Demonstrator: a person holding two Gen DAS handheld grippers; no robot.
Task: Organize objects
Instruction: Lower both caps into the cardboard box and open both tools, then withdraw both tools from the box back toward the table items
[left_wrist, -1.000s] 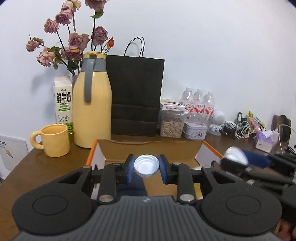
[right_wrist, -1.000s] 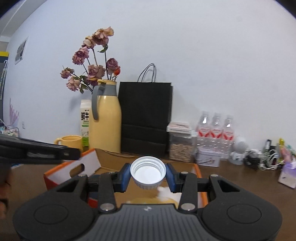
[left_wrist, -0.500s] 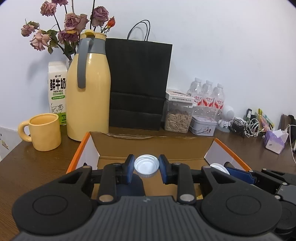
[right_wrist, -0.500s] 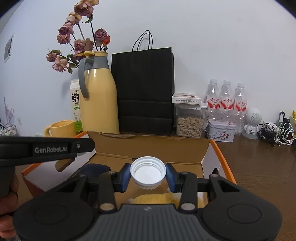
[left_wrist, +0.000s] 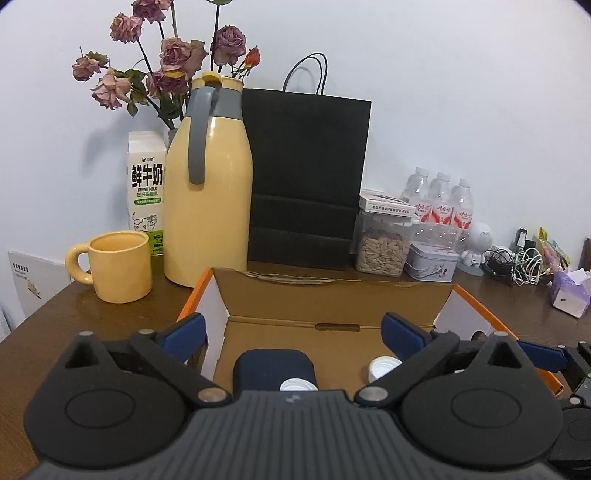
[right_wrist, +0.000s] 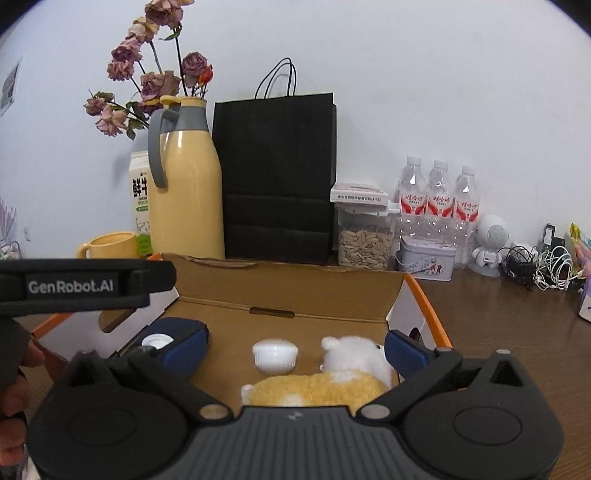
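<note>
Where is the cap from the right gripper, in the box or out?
In: white cap sits on the box floor beside the plush toy.

left gripper (left_wrist: 295, 334) jaws spread wide, right gripper (right_wrist: 295, 349) likewise

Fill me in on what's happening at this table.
A person with a gripper in each hand is sorting small items into the open cardboard box. Both the left gripper and right gripper are open and empty above it. Two white plastic bottle caps lie inside: one on the dark blue pouch, one beside the yellow-and-white plush toy.
</note>
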